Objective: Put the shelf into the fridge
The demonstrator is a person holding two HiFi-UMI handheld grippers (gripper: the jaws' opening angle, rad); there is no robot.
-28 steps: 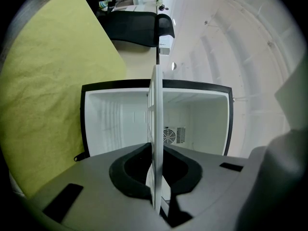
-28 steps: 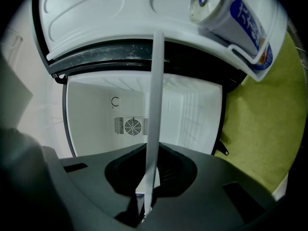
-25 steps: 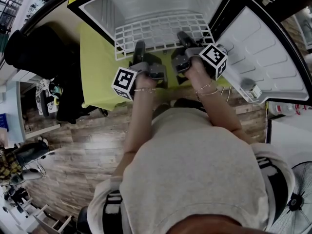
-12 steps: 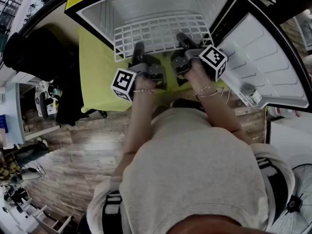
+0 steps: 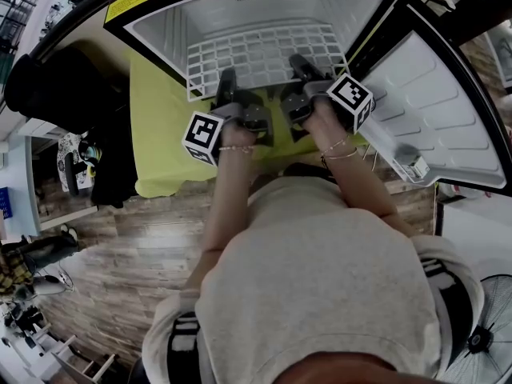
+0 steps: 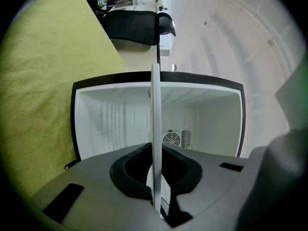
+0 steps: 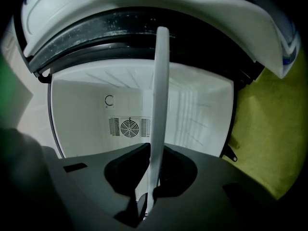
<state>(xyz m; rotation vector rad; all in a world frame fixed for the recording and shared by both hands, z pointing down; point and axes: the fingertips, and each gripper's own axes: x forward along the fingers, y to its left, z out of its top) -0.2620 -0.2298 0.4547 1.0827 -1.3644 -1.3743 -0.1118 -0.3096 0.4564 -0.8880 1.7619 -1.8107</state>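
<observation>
- Chair (image 5: 48, 78): dark, at 10 o'clock in the head view, just left of the cloth.
- Yellow-green cloth (image 5: 156, 142): spread at 11 o'clock, against the fridge's left side, with the wooden floor (image 5: 120, 254) at 8 o'clock.
- Fridge (image 5: 160, 30): open, at 12 o'clock, with a black frame and white interior. A round vent grille (image 6: 171, 139) sits on its back wall.
- Left tongs (image 5: 226, 80): pinching the near edge of the shelf toward its left end. The left gripper view shows the jaws closed on the white rim, seen edge-on.
- Shelf (image 5: 264, 50): white wire grid, mostly inside the fridge mouth, its near edge toward 6 o'clock and held by both tongs. Whether it rests on side rails cannot be told.
- Right tongs (image 5: 298, 62): pinching the same near edge toward its right end, jaws tight on the rim.
- Door (image 5: 440, 110): white-lined, swung open at 2 o'clock.
</observation>
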